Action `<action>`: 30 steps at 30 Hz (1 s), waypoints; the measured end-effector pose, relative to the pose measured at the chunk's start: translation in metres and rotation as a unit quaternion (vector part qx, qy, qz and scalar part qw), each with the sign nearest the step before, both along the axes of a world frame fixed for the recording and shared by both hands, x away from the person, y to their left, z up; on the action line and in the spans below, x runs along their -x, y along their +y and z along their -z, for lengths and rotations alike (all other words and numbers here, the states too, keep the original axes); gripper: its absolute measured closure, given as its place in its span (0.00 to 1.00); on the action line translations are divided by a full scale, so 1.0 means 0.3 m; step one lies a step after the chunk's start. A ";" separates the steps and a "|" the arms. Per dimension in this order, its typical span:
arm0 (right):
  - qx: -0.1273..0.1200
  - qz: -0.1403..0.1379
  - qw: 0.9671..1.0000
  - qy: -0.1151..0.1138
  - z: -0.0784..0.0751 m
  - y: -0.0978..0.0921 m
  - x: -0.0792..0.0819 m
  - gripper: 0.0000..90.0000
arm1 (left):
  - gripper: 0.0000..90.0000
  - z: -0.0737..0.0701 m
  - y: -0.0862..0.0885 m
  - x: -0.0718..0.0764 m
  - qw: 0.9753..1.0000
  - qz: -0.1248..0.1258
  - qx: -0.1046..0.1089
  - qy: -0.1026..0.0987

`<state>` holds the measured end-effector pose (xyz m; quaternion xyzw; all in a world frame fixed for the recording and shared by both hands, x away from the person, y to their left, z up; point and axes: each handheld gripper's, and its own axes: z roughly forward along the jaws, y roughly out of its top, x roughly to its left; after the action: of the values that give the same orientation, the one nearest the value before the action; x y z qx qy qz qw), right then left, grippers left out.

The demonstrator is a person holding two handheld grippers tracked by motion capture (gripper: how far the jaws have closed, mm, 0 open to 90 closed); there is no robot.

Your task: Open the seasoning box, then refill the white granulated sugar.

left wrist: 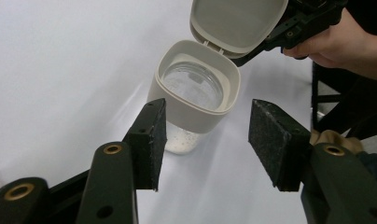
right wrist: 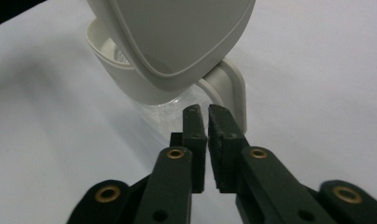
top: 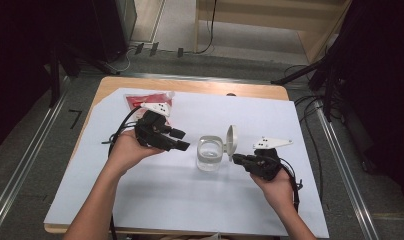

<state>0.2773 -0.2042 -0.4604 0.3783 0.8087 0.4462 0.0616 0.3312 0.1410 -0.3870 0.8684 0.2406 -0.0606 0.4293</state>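
Flip-lid glass jar (top: 210, 152) standing open, lid (top: 231, 141) raised at three o'clock.
Holding white granules at bottom; left gripper (top: 182, 140) gaping wide at nine o'clock, right gripper (top: 238, 159) pinched nearly closed, empty, behind lid.

Counted: one clear jar (top: 210, 154) with one hinged lid (top: 231, 140); two grippers, left gripper (top: 182, 140) and right gripper (top: 235, 159); one red packet (top: 142, 100); one table (top: 190, 86).

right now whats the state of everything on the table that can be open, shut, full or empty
jar: upright, clear, with only a thin pale layer at the bottom
lid: flipped open, standing up on its hinge
left gripper: open, jaws either side of the jar, not touching
right gripper: shut, tips at the lid hinge
red packet: lying flat, far corner
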 end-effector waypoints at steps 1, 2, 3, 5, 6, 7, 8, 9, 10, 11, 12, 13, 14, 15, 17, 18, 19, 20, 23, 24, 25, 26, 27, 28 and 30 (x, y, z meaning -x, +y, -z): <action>-0.003 -0.001 1.000 -0.002 -0.004 -0.006 0.002 0.92 | 0.51 -0.002 0.011 0.002 1.000 -0.007 -0.002 -0.004; -0.007 -0.001 1.000 0.000 -0.011 -0.017 0.004 0.87 | 0.48 -0.003 0.016 0.003 1.000 -0.011 -0.006 -0.007; -0.009 -0.001 1.000 0.000 -0.012 -0.023 0.006 0.83 | 0.46 -0.003 0.021 0.004 1.000 -0.012 -0.011 -0.009; -0.013 -0.001 1.000 0.005 -0.011 -0.039 0.005 0.77 | 0.43 -0.004 0.033 0.008 1.000 -0.009 -0.023 -0.014; -0.014 0.005 1.000 0.005 -0.010 -0.050 0.007 0.74 | 0.42 -0.005 0.039 0.011 1.000 -0.011 -0.025 -0.015; -0.015 0.006 1.000 0.005 -0.009 -0.060 0.007 0.73 | 0.41 -0.005 0.045 0.010 1.000 -0.011 -0.022 -0.016; -0.014 0.009 1.000 0.001 -0.008 -0.066 0.006 0.72 | 0.41 -0.006 0.053 0.011 1.000 -0.013 -0.021 -0.013; -0.012 0.011 1.000 0.000 -0.010 -0.072 0.008 0.72 | 0.41 -0.007 0.061 0.011 1.000 -0.011 -0.017 -0.010; -0.014 0.008 1.000 0.000 -0.012 -0.077 0.008 0.72 | 0.41 -0.007 0.071 0.011 1.000 -0.014 -0.017 -0.012; -0.016 0.009 1.000 0.000 -0.016 -0.081 0.012 0.71 | 0.42 -0.008 0.079 0.012 1.000 -0.016 -0.021 -0.010; -0.017 0.008 1.000 0.001 -0.019 -0.084 0.015 0.71 | 0.42 -0.007 0.086 0.012 0.999 -0.019 -0.025 -0.011; -0.020 0.007 1.000 -0.001 -0.019 -0.084 0.018 0.71 | 0.42 -0.007 0.091 0.012 0.999 -0.022 -0.026 -0.013; -0.020 0.007 1.000 -0.001 -0.020 -0.085 0.022 0.70 | 0.42 -0.006 0.098 0.013 0.999 -0.027 -0.029 -0.013; -0.019 0.003 1.000 -0.004 -0.019 -0.086 0.024 0.70 | 0.42 -0.007 0.108 0.013 0.999 -0.028 -0.032 -0.010; -0.017 0.001 1.000 -0.008 -0.015 -0.086 0.028 0.69 | 0.41 -0.007 0.122 0.012 0.999 -0.034 -0.035 -0.011; -0.015 -0.001 1.000 -0.009 -0.014 -0.085 0.028 0.68 | 0.41 -0.006 0.127 0.010 0.999 -0.035 -0.035 -0.013; -0.015 -0.002 1.000 -0.010 -0.013 -0.084 0.027 0.68 | 0.41 -0.007 0.134 0.008 0.999 -0.035 -0.040 -0.010; -0.016 -0.002 1.000 -0.009 -0.012 -0.085 0.025 0.68 | 0.41 -0.005 0.140 0.008 0.998 -0.036 -0.042 -0.013; -0.014 -0.005 1.000 0.004 -0.016 -0.083 0.022 0.69 | 0.41 -0.002 0.167 0.005 0.998 -0.046 -0.044 -0.012; -0.013 -0.006 1.000 -0.001 -0.016 -0.083 0.021 0.69 | 0.41 -0.002 0.177 0.003 0.998 -0.048 -0.043 -0.012; -0.013 -0.007 1.000 -0.004 -0.016 -0.083 0.021 0.68 | 0.41 -0.004 0.186 0.003 0.998 -0.054 -0.044 -0.012; -0.013 -0.006 1.000 -0.004 -0.016 -0.083 0.020 0.68 | 0.41 -0.005 0.194 0.003 0.998 -0.055 -0.043 -0.012; -0.012 -0.005 1.000 -0.004 -0.016 -0.084 0.020 0.67 | 0.41 -0.007 0.204 0.003 0.997 -0.056 -0.042 -0.013; -0.010 -0.004 1.000 -0.004 -0.016 -0.083 0.019 0.67 | 0.41 -0.009 0.222 0.005 0.997 -0.063 -0.042 -0.013; -0.009 -0.004 1.000 -0.003 -0.014 -0.082 0.017 0.67 | 0.41 -0.010 0.242 0.007 0.997 -0.067 -0.043 -0.010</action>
<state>0.2722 -0.2288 -0.4560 0.3746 0.8061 0.4543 0.0588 0.3292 0.2135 -0.3841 0.8684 0.2962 -0.0123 0.3975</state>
